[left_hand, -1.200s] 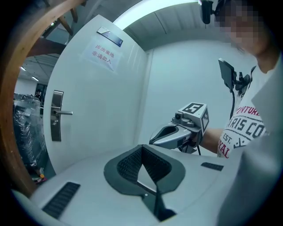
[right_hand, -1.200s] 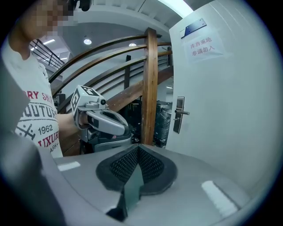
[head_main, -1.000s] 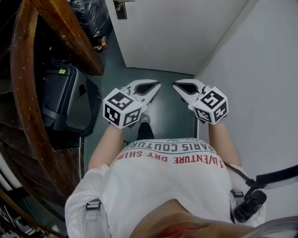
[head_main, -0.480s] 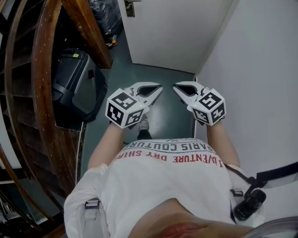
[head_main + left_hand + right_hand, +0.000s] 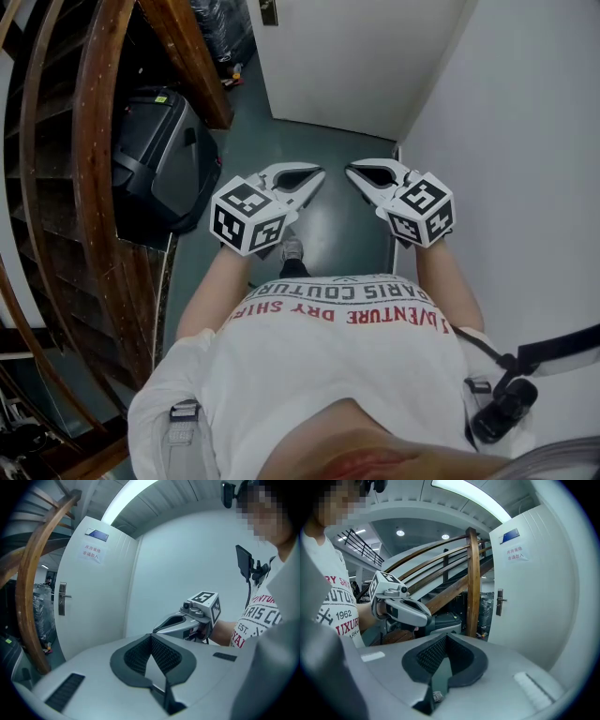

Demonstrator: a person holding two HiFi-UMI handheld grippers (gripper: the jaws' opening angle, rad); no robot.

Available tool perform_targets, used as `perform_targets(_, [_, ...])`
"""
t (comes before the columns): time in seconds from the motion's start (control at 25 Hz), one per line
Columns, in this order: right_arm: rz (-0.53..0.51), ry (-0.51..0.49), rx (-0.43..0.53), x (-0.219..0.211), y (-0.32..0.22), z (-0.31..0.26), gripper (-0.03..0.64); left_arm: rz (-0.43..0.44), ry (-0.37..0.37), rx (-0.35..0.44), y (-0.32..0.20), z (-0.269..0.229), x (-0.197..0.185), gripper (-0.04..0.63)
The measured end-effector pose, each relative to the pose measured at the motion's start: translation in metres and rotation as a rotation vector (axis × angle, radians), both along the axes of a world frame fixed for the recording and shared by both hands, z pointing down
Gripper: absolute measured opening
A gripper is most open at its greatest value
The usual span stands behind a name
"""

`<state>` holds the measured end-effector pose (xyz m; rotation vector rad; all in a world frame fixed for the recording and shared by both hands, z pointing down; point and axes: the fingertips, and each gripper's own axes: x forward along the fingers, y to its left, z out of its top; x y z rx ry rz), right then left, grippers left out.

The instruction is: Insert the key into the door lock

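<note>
A white door (image 5: 356, 56) stands ahead, its metal handle plate (image 5: 269, 11) at the top edge of the head view. The left gripper view shows the door handle (image 5: 61, 598) at the left; in the right gripper view the handle (image 5: 500, 602) is right of centre. My left gripper (image 5: 317, 176) and right gripper (image 5: 354, 172) are held side by side in front of the body, tips pointing at the door. Both are shut, with nothing between the pads. The left gripper (image 5: 151, 638) is shut in its own view, and so is the right gripper (image 5: 446, 638). No key shows in any view.
A curved wooden stair rail (image 5: 98, 141) and a wooden post (image 5: 473, 583) stand at the left. Below the rail sits a black case (image 5: 159, 155). A white wall (image 5: 525, 141) runs close along the right. The floor (image 5: 337, 150) towards the door is dark green.
The person has walked towards the door: the door, the black case and the stair rail have come nearer in the head view. Both grippers stay shut, side by side.
</note>
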<state>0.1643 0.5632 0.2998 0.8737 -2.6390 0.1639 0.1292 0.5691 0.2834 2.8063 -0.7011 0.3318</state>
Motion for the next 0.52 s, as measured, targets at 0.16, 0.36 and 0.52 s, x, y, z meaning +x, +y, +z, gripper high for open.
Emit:
perform_targets(0.16, [0.01,0.001,0.006,-0.001,0.005,-0.005,0.0,0.009,0.009,-0.003,0.007,-0.004,-0.002,0.002])
perform_targets(0.36, [0.0,0.011,0.016,-0.013,0.008,-0.013,0.0,0.003,0.017,0.002,0.01,-0.009,-0.011,0.002])
perform_targets(0.52, [-0.021,0.023,0.021,-0.023,0.011,-0.016,0.0,-0.015,0.022,0.007,0.013,-0.013,-0.02,0.001])
